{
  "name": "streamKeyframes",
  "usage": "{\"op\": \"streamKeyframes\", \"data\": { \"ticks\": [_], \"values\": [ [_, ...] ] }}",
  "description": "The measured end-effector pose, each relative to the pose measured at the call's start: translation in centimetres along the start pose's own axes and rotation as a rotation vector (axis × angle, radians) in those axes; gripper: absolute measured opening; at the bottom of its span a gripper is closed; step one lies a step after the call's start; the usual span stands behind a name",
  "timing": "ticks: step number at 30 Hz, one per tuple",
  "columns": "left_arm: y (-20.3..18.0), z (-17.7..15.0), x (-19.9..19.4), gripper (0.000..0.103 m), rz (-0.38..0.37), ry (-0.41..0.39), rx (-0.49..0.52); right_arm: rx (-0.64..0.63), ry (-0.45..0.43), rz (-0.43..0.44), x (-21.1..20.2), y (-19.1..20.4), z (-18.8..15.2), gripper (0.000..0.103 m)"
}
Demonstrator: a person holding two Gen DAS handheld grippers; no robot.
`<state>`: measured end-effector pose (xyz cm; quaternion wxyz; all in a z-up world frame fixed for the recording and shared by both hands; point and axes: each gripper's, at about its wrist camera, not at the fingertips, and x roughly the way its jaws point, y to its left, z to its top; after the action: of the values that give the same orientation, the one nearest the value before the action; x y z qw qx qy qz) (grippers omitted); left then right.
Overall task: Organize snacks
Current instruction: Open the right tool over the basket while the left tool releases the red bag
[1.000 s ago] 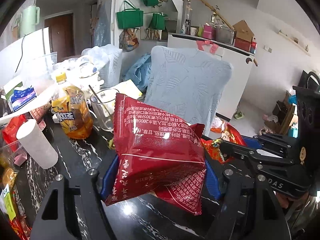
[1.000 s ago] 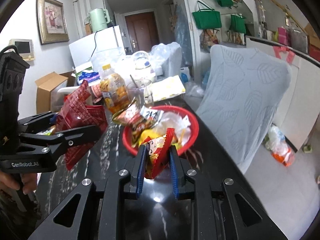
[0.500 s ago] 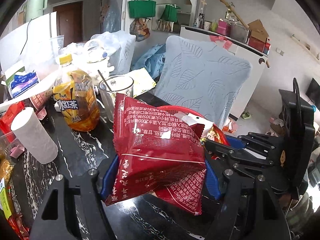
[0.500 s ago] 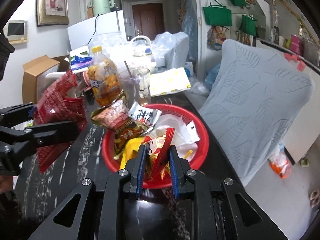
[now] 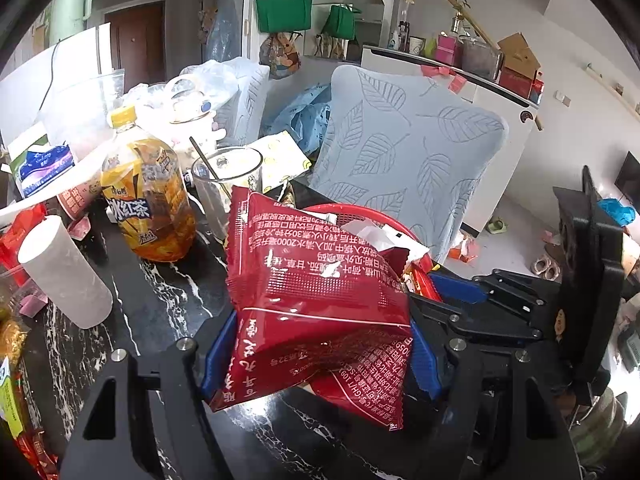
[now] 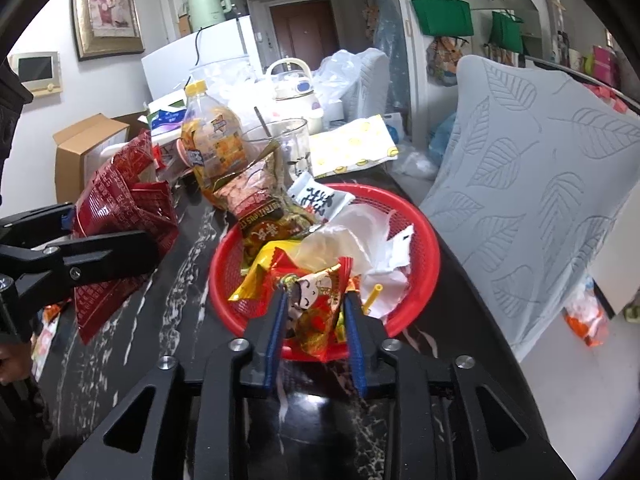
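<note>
An amber iced-tea bottle [image 6: 212,148] and clear glass cup [image 6: 286,148] crowd behind the red mesh basket [image 6: 424,236]; the right gripper [image 6: 314,312] is opening around a small cartoon-printed snack packet [image 6: 316,308] over the basket's near rim; the left gripper [image 5: 316,344] clamps large red foil packets [image 5: 312,296] beside it

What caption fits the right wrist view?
Right hand-held gripper opening to release a snack packet over the red basket.
</note>
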<state>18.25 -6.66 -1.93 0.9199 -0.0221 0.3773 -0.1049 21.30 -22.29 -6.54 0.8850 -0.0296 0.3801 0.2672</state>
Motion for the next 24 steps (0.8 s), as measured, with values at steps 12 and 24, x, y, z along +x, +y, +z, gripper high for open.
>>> {"op": "streamKeyframes", "data": {
  "ticks": [12, 24],
  "values": [
    [-1.5, 2.1, 1.3, 0.072, -0.035, -0.005, 0.012, 0.015, -0.067, -0.012, -2.5, -0.6, 1.0, 0.046],
    [-2.8, 3.3, 6.2, 0.072, -0.027, 0.045, 0.005, 0.046, -0.054, -0.113, -2.8, -4.0, 1.9, 0.047]
  ]
}}
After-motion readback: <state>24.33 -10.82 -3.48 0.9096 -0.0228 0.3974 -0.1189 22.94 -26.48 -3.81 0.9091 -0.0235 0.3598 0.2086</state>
